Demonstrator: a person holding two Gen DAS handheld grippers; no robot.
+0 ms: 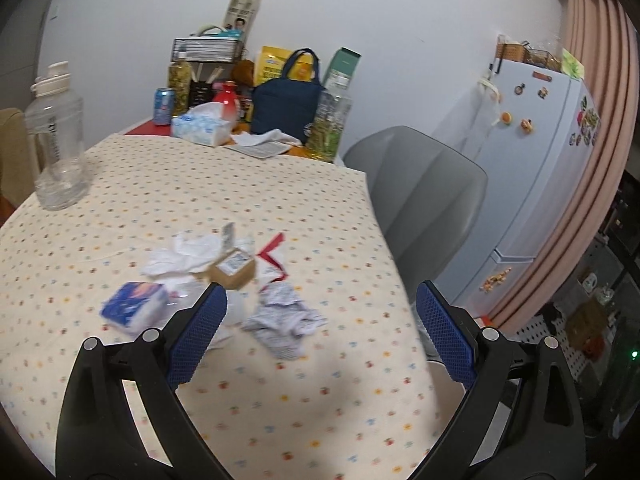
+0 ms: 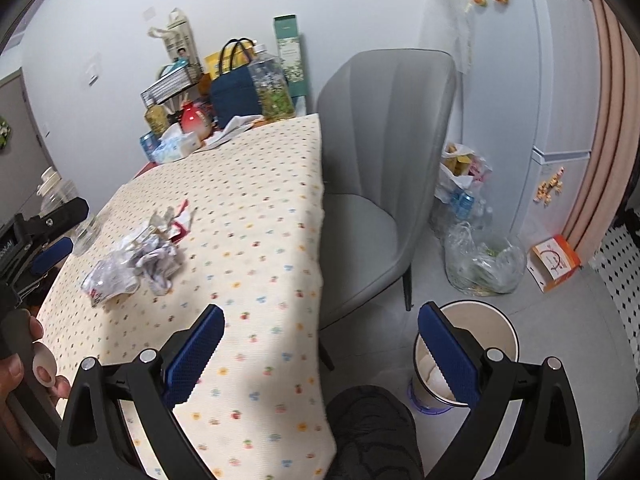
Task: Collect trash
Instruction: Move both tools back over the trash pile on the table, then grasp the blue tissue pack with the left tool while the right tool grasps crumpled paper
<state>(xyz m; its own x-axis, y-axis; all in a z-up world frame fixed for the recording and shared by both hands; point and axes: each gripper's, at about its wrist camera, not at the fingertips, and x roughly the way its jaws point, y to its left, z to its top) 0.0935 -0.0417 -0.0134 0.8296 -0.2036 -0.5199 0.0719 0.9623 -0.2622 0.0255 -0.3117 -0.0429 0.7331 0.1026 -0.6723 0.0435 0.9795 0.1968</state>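
We found the trash pile (image 1: 224, 280) lying mid-table on the dotted cloth (image 1: 300, 208), directly ahead of the left gripper (image 1: 320, 332), which was nearer. The right gripper (image 2: 320, 352) stood back at the table's edge, above the bin (image 2: 496, 320). Both jaws gaped wide, holding nothing.

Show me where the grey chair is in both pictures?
Left wrist view: the grey chair sits right of centre, just past the table's right edge.
Right wrist view: the grey chair stands in the middle, right beside the table.
Shared landmark: the navy bag at the table's far end.
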